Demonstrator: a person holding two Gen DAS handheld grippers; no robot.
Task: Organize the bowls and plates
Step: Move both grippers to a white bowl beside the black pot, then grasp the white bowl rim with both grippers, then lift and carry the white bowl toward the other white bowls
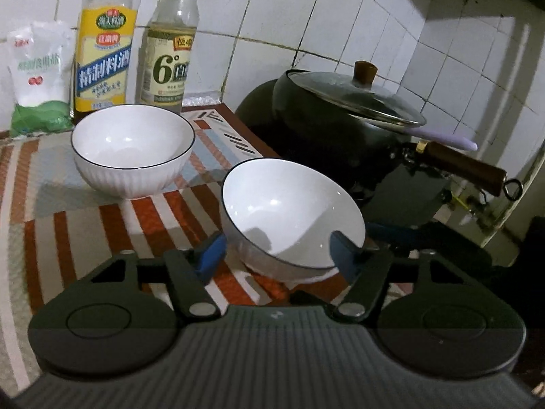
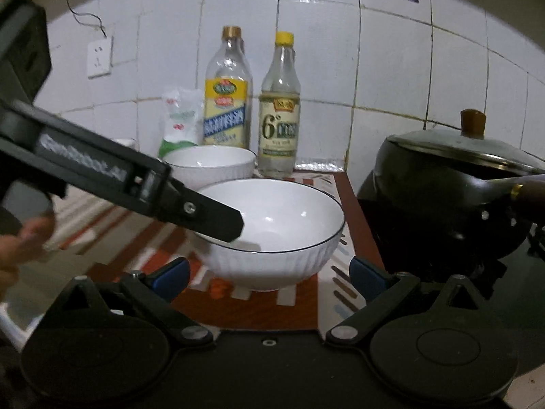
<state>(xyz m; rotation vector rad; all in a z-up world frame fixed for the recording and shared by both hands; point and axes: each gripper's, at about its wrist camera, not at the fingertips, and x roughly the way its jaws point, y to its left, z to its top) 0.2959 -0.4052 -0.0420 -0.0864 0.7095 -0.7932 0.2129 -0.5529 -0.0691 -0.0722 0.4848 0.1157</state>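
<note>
Two white ribbed bowls with dark rims stand on a striped mat. In the left wrist view the near bowl (image 1: 293, 211) sits between the blue pads of my left gripper (image 1: 277, 255), which is open around its near rim with one pad inside the rim. The far bowl (image 1: 133, 146) stands upright by the bottles. In the right wrist view the near bowl (image 2: 272, 231) is just ahead of my open, empty right gripper (image 2: 269, 277). The left gripper's finger (image 2: 218, 218) reaches into that bowl from the left. The far bowl (image 2: 209, 165) is behind it.
Two glass bottles (image 1: 105, 44) (image 1: 170, 47) and a white salt bag (image 1: 37, 75) stand against the tiled wall. A black lidded wok (image 1: 351, 116) with a wooden handle sits on the stove to the right (image 2: 453, 187). The mat (image 1: 68, 225) ends near the stove edge.
</note>
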